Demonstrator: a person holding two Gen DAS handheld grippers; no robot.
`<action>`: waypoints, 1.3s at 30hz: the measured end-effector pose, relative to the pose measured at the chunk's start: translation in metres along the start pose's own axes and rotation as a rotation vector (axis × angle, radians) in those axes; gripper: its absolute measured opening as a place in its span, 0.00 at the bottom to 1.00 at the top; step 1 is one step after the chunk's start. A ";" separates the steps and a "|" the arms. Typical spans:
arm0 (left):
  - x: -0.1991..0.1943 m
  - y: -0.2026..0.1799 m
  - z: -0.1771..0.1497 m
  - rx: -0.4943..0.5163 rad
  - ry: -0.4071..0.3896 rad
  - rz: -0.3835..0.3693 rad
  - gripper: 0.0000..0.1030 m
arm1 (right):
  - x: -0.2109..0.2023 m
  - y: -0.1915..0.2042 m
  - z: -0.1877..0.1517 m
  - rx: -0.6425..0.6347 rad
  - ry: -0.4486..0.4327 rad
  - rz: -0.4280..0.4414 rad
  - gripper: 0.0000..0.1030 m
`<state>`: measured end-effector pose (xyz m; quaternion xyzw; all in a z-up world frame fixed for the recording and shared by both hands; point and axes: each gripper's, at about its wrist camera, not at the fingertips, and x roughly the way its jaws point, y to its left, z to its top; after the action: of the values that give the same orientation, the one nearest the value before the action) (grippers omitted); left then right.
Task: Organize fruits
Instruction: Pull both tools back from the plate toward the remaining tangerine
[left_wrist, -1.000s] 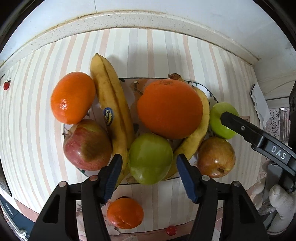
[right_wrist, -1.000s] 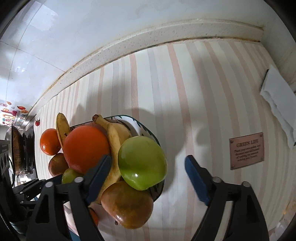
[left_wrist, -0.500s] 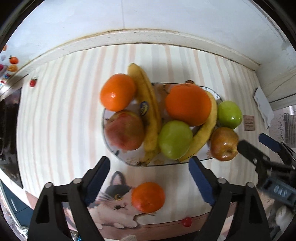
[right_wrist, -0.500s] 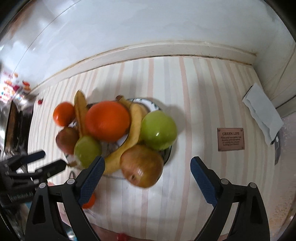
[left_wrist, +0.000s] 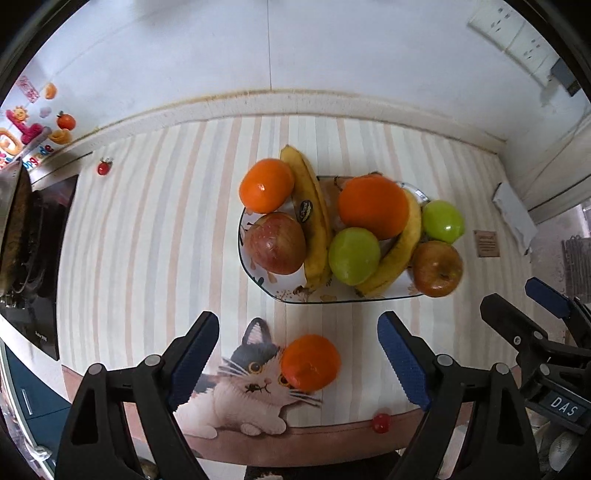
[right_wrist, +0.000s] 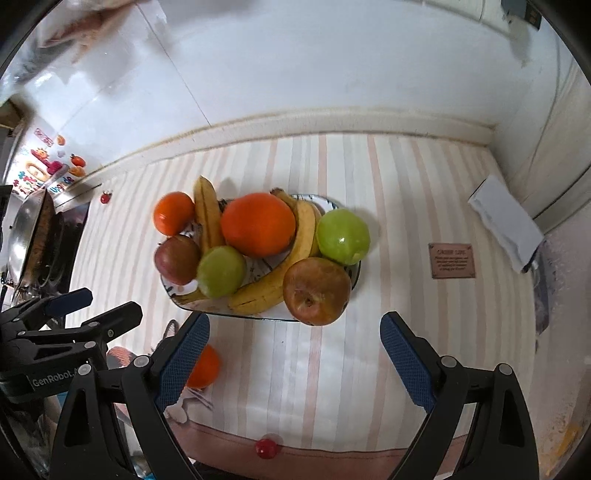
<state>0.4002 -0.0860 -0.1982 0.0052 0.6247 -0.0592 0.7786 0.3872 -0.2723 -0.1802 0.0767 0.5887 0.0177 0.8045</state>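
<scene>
Loose orange (left_wrist: 310, 362) lay just ahead of left hand-held gripper (left_wrist: 297, 360), jaws apart, empty; right hand-held gripper (right_wrist: 295, 360), also apart, sat farther off.

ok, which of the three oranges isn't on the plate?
The small orange lying on the cat print of the mat, just ahead of the open left claw. The other two sit on the plate.

Three round oranges (left_wrist: 373, 206) (left_wrist: 266, 185) (left_wrist: 310, 363); two yellow bananas (left_wrist: 314, 225) (left_wrist: 397, 254); two green apples (left_wrist: 354, 256) (left_wrist: 443, 221); two red apples (left_wrist: 276, 243) (left_wrist: 437, 268); one patterned plate (left_wrist: 343, 298).
</scene>
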 end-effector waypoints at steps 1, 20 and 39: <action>-0.007 -0.001 -0.003 0.001 -0.017 0.001 0.85 | -0.007 0.001 -0.002 -0.001 -0.012 0.001 0.93; -0.109 -0.006 -0.069 -0.003 -0.196 -0.027 0.85 | -0.132 0.023 -0.058 -0.039 -0.193 0.024 0.93; -0.093 0.017 -0.089 -0.047 -0.233 0.036 0.85 | -0.094 0.015 -0.087 0.016 -0.103 0.123 0.93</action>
<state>0.2952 -0.0542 -0.1284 -0.0088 0.5310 -0.0309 0.8468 0.2765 -0.2601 -0.1155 0.1200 0.5406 0.0586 0.8306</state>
